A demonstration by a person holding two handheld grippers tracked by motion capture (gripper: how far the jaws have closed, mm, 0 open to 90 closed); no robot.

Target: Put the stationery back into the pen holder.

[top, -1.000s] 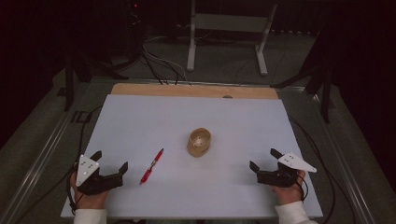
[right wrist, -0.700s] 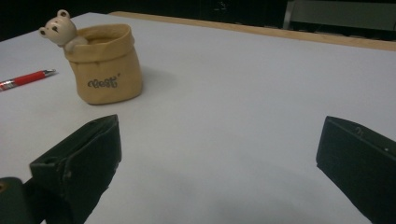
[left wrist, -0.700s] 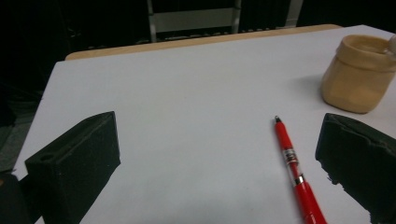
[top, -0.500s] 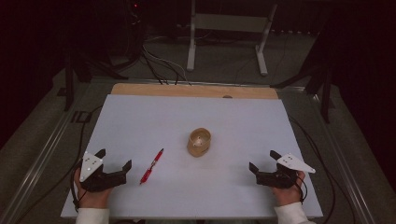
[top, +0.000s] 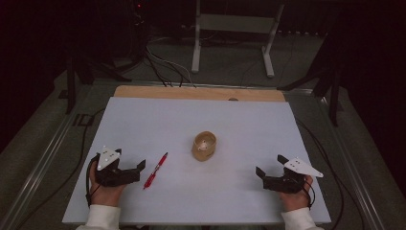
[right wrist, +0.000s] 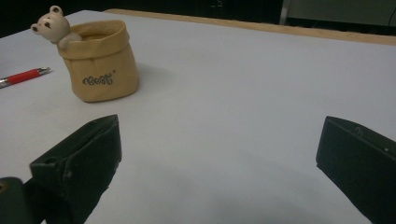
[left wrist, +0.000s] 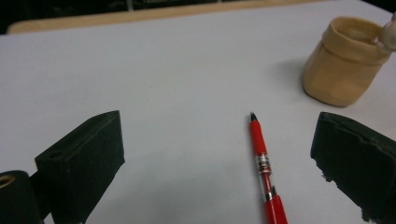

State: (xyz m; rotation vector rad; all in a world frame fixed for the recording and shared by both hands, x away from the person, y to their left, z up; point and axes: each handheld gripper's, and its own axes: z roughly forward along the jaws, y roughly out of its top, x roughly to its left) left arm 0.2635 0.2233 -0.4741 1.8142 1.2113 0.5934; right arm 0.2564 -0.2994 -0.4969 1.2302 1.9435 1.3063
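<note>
Approach step, nothing grasped: left hand-held gripper (top: 128,171) wide beside red pen (top: 156,170), centre-left; right hand-held gripper (top: 269,174) wide, lower right; closing on pen likely next.

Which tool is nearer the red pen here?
Left. The left tool sits just beside the red pen, open; the right tool is far across the table, beyond the pouch.
</note>
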